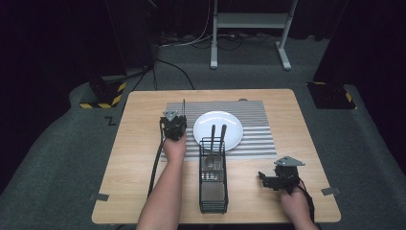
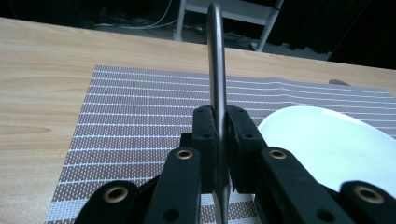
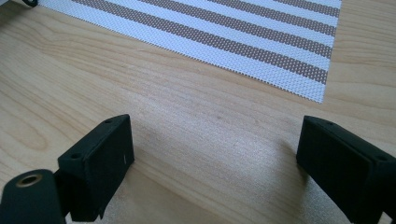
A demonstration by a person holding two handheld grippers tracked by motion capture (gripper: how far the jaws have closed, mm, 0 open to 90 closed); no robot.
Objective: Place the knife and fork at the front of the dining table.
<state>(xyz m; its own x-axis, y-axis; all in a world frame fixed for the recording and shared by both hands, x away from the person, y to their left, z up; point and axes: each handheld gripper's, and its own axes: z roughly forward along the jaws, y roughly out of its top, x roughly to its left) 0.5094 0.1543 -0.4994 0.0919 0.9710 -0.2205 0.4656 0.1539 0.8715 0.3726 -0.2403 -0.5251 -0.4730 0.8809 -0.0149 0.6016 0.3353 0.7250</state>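
Left gripper (image 2: 219,135) fingers clamp a slim metal utensil handle (image 2: 215,70); right gripper (image 3: 215,154) fingers gape over woodgrain.

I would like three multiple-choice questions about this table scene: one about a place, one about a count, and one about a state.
1. Where does the white plate lie?
A. on the striped mat
B. on the bare wood
C. inside the wire caddy

2. How many dark handles stand up out of the wire caddy?
A. none
B. two
C. five

3. How is the left gripper?
A. wide open over the plate
B. shut on a metal utensil
C. lying flat on the table

Answers:
1. A, since the high view shows mat stripes on every side of the plate.
2. B, since two handles rise side by side at the caddy's far end.
3. B, since the left gripper view shows both jaws pressed on the thin metal piece. The right gripper is open over bare wood.
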